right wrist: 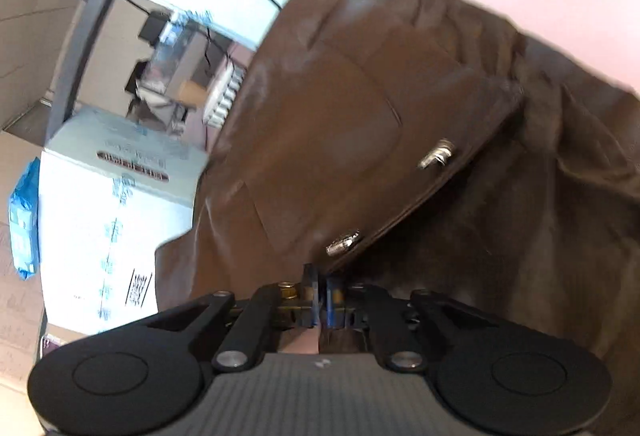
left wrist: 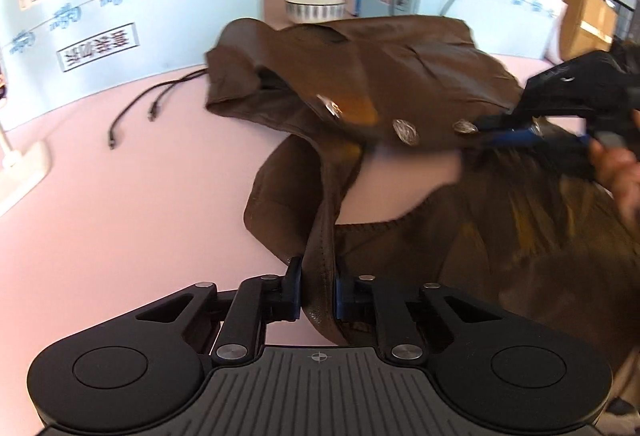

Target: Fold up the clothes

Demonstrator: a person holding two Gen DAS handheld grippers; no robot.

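Clamped between the left gripper's [left wrist: 317, 290] blue-padded jaws is a strip of the brown leather jacket [left wrist: 380, 76], smooth, creased, studded with round metal buttons [left wrist: 405, 131], lying rumpled on the pink table [left wrist: 120, 216]. Right gripper [right wrist: 320, 292] pinches its buttoned edge.

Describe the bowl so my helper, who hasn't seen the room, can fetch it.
Look across the pink table, past the brown jacket heaped on it, to the far edge. The bowl sits just behind the jacket: round, white, with dark vertical stripes around its side, the only dish there.
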